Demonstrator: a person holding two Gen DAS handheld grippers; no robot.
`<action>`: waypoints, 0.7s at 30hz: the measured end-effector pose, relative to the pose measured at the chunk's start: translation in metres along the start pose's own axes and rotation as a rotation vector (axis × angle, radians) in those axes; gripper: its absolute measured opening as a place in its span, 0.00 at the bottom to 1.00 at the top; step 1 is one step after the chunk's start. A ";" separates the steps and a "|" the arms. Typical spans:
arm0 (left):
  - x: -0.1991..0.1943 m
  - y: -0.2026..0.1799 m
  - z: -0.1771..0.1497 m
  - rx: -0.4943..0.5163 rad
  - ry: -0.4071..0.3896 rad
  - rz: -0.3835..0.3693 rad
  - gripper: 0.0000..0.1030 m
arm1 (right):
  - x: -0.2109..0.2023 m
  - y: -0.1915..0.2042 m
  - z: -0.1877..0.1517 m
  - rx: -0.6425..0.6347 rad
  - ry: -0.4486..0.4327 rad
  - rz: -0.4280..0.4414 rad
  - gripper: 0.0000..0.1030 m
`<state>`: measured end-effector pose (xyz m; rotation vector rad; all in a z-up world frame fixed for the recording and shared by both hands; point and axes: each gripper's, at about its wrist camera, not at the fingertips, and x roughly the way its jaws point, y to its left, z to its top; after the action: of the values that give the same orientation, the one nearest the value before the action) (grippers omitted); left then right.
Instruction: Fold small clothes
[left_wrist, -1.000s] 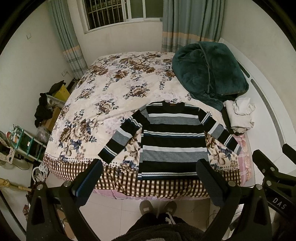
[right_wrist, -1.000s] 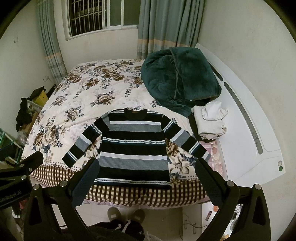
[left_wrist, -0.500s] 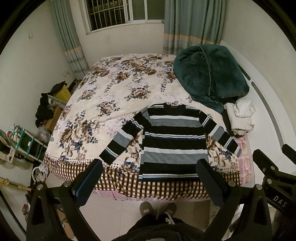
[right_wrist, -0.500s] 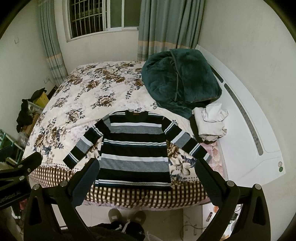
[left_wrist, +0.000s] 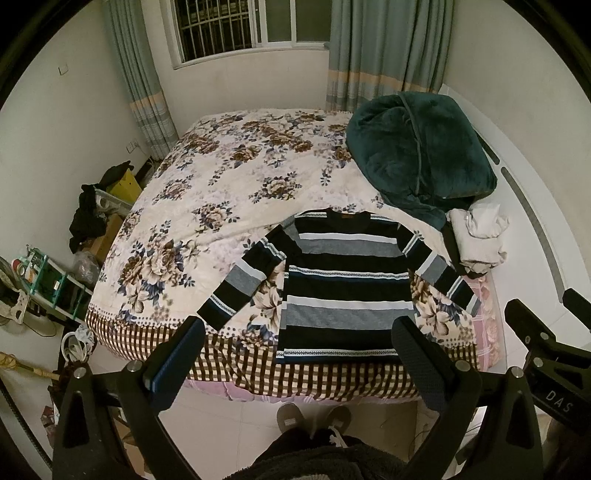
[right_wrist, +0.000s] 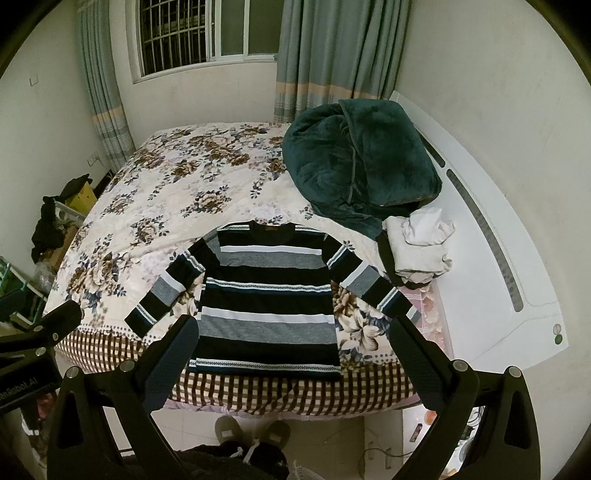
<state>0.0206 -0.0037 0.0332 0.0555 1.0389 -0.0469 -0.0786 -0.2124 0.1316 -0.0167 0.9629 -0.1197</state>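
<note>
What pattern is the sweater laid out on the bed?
The sweater has horizontal black, grey and white stripes with thin teal patterned bands; it shows best in the right wrist view.

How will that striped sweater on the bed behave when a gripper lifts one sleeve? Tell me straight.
The striped sweater lies flat with its sleeves spread, so it is probably soft knit: a lifted sleeve would likely droop and drag the body along. It looks thin, so probably light. Its hem sits near the bed edge; a pull toward you might slide it off.
</note>
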 end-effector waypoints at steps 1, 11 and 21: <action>0.000 0.001 -0.004 0.000 0.001 -0.001 1.00 | 0.000 0.001 0.003 0.001 0.000 0.001 1.00; 0.016 0.007 0.014 -0.002 -0.050 0.025 1.00 | 0.015 -0.003 0.001 0.047 0.021 0.011 1.00; 0.167 0.000 0.042 0.004 -0.013 0.061 1.00 | 0.157 -0.087 -0.040 0.370 0.153 -0.100 1.00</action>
<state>0.1416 -0.0090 -0.0894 0.0901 1.0234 0.0060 -0.0308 -0.3144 -0.0137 0.2886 1.0810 -0.3947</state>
